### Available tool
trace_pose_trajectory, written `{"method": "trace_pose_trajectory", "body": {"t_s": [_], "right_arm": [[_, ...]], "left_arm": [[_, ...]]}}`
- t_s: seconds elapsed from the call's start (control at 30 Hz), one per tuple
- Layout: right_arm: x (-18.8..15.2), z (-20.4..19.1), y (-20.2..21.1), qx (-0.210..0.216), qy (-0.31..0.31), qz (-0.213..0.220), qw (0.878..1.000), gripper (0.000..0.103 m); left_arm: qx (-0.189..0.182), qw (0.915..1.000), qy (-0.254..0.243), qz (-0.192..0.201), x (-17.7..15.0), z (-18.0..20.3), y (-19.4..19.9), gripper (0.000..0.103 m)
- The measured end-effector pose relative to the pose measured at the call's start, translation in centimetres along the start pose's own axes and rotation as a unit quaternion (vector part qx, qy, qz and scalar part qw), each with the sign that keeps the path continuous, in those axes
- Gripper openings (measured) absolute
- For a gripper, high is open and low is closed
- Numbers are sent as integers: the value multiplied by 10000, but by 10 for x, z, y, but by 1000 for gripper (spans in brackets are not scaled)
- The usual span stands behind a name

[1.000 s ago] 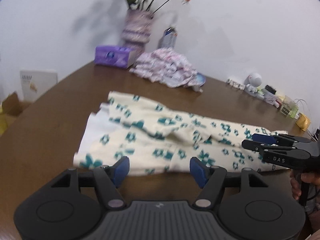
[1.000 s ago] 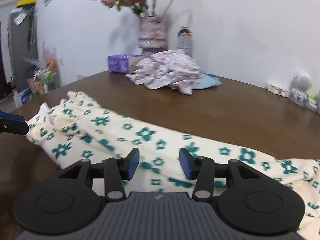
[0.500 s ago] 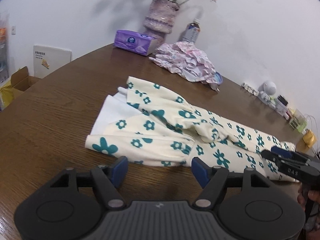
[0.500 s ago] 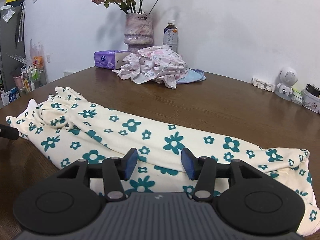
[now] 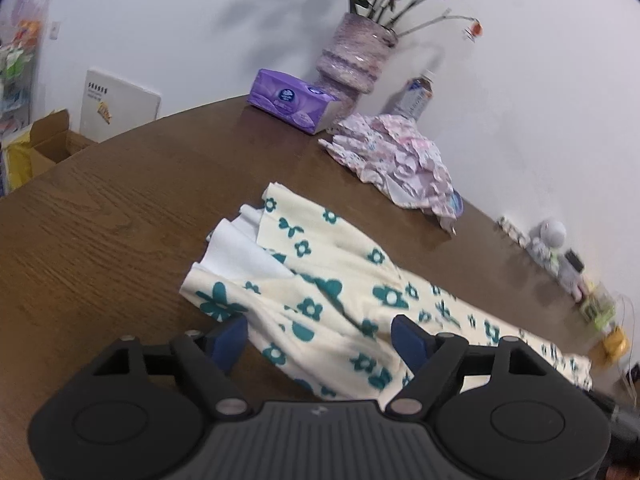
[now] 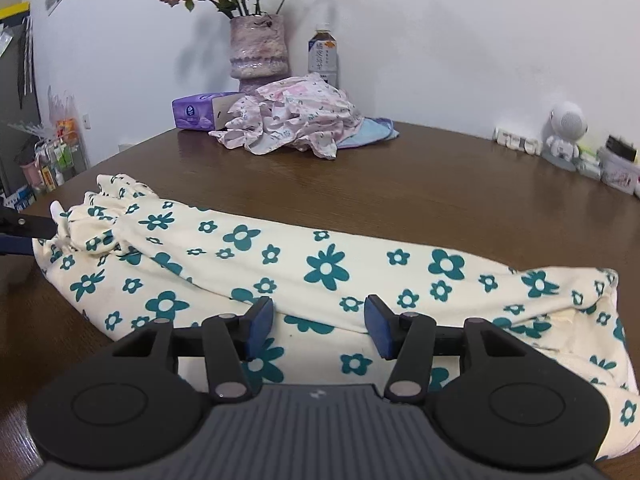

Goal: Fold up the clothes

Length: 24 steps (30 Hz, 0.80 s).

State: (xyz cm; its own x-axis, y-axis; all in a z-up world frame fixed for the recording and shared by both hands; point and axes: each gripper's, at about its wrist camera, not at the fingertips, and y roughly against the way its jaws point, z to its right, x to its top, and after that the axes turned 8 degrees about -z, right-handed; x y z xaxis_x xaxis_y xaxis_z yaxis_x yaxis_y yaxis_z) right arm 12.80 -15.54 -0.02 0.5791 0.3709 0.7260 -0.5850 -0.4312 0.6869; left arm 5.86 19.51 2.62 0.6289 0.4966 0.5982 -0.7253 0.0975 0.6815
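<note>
We see the cream garment with teal flowers (image 6: 320, 264) lying stretched across the wooden counter (image 6: 440, 200). Our left gripper (image 5: 320, 336) has just been opening wider, its jaws spread over one end of the cloth, seemingly not pinching it. Our right gripper (image 6: 320, 324) stands partly open above the garment's near edge, holding nothing.
</note>
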Motion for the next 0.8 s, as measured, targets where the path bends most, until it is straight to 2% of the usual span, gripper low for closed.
{"method": "trace_pose_trajectory", "body": {"t_s": [0.33, 0.57, 0.8], "right_arm": [[-3, 1, 5, -84, 94, 28, 9999, 54], [-8, 41, 14, -152, -544, 135, 9983, 53], [-11, 41, 12, -188, -438, 17, 9989, 54]], "left_arm": [[-104, 9998, 171, -42, 15, 7, -18, 79], [-239, 9995, 220, -15, 25, 3, -28, 77], [354, 9992, 22, 201, 31, 15, -40, 76]]}}
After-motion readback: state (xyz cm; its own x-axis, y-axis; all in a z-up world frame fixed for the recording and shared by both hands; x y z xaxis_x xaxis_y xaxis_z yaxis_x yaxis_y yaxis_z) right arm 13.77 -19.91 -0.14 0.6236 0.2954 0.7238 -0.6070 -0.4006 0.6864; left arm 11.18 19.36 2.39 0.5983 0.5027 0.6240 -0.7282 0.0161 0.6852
